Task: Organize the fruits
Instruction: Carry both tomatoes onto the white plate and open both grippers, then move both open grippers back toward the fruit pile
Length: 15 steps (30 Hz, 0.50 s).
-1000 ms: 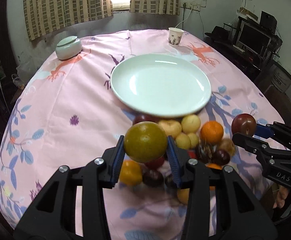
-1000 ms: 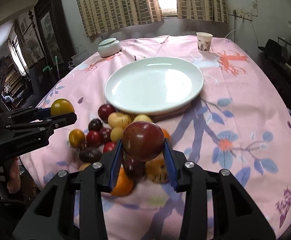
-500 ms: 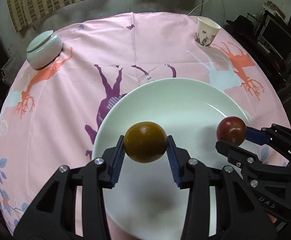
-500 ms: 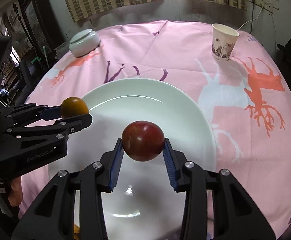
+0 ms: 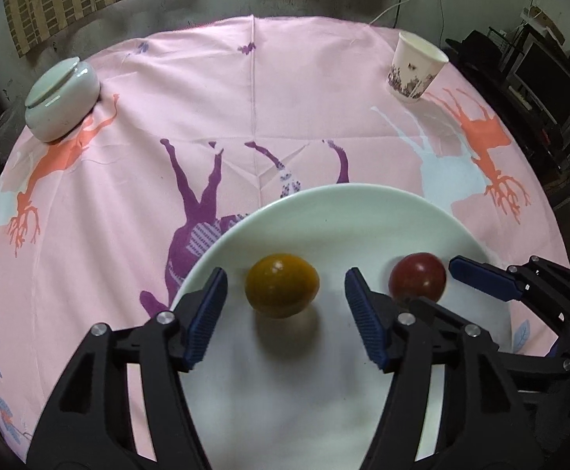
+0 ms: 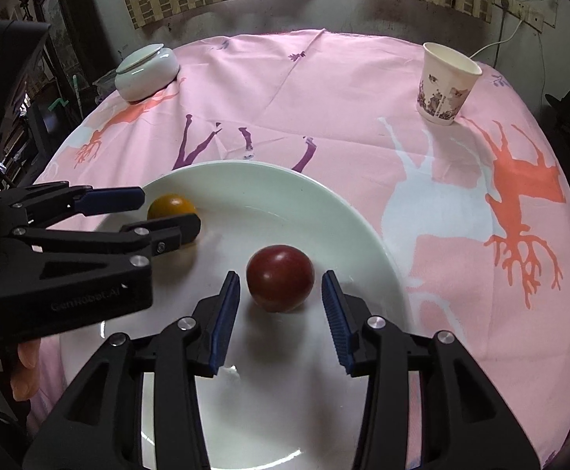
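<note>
A yellow-brown round fruit (image 5: 282, 290) lies on the white plate (image 5: 347, 203), between the spread fingers of my open left gripper (image 5: 285, 313) and touching neither. A dark red round fruit (image 6: 279, 278) lies on the same plate (image 6: 340, 211), between the spread fingers of my open right gripper (image 6: 280, 313). The red fruit (image 5: 417, 282) and the right gripper (image 5: 477, 293) also show at the right of the left wrist view. The yellow fruit (image 6: 171, 206) and the left gripper (image 6: 144, 215) show at the left of the right wrist view. The fruit pile is out of view.
The pink patterned tablecloth (image 5: 253, 117) covers a round table. A white lidded bowl (image 5: 62, 98) stands at the far left, also in the right wrist view (image 6: 146, 72). A paper cup (image 5: 416, 67) stands at the far right, also in the right wrist view (image 6: 445, 83).
Both grippers came down over the plate and opened. The yellow fruit and the red fruit, held half a second ago, now rest on the plate.
</note>
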{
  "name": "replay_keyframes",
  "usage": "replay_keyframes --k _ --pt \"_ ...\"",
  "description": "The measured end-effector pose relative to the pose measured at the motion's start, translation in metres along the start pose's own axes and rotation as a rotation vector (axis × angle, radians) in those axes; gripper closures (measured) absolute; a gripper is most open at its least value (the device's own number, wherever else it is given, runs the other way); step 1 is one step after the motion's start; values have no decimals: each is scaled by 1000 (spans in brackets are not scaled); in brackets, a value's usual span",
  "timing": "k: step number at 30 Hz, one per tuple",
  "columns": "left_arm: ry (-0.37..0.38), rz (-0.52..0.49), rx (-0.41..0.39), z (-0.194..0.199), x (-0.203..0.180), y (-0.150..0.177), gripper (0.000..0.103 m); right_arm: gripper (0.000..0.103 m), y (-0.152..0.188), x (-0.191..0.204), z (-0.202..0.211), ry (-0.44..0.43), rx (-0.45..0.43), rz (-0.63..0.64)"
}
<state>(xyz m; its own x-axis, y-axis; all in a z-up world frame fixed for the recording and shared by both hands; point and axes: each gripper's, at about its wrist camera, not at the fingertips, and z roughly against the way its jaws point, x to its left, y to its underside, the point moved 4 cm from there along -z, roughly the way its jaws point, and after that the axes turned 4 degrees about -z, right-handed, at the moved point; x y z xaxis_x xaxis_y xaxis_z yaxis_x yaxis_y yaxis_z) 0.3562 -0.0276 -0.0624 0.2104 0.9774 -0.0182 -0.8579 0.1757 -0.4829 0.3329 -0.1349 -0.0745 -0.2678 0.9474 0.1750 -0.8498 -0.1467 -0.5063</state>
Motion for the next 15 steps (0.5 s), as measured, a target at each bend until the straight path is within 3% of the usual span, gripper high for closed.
replay_keyframes --k 3,6,7,10,12,15 --pt "21 8 -75 45 6 7 31 45 5 9 35 18 -60 14" --pt "16 -6 -169 99 9 34 15 37 28 29 82 22 -111 56" --pt "5 -8 -192 115 11 48 8 37 41 36 98 16 -132 68" --pt "-7 -17 -253 148 12 101 4 36 89 58 132 -16 -146 95" --pt "-17 -19 -272 154 14 139 3 28 128 69 146 -13 -149 106" --pt "-44 -2 -272 152 16 192 3 28 183 78 153 2 -144 87"
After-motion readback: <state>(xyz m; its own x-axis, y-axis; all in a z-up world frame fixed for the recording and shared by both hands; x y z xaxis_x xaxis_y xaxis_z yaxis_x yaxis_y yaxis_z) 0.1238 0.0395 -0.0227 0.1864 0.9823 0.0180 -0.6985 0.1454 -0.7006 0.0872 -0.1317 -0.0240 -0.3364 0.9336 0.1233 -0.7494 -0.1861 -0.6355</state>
